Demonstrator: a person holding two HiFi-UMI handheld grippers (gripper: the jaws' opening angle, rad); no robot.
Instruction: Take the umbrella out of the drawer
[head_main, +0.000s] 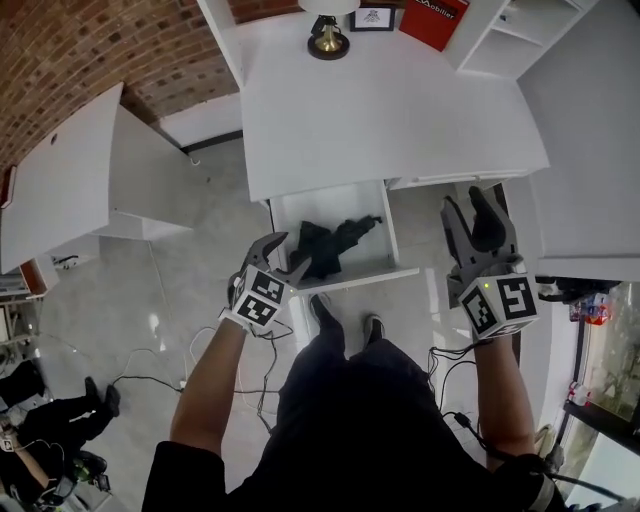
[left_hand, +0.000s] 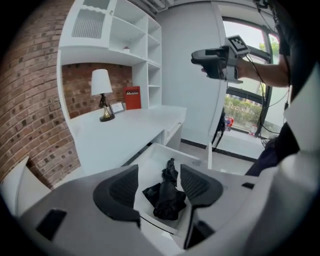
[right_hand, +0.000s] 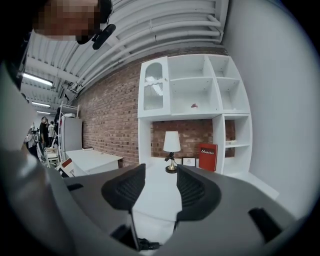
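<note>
A folded black umbrella (head_main: 331, 246) lies inside the open white drawer (head_main: 345, 281) under the desk. My left gripper (head_main: 283, 253) hangs at the drawer's left front corner, tilted down toward it, jaws open and empty. In the left gripper view the umbrella (left_hand: 168, 194) shows between the two pads, still some way off, with the drawer (left_hand: 150, 156) around it. My right gripper (head_main: 468, 213) is held to the right of the drawer, open and holding nothing; it also appears raised in the air as the right gripper (left_hand: 218, 63). It points nearly level across the desk, right gripper (right_hand: 160, 186).
The white desk (head_main: 390, 110) carries a lamp (head_main: 328, 36) and a red box (head_main: 432, 18) at the back. Shelves (right_hand: 192, 105) rise behind it against a brick wall. Another white desk (head_main: 60, 180) stands at left. Cables (head_main: 150, 380) trail over the floor.
</note>
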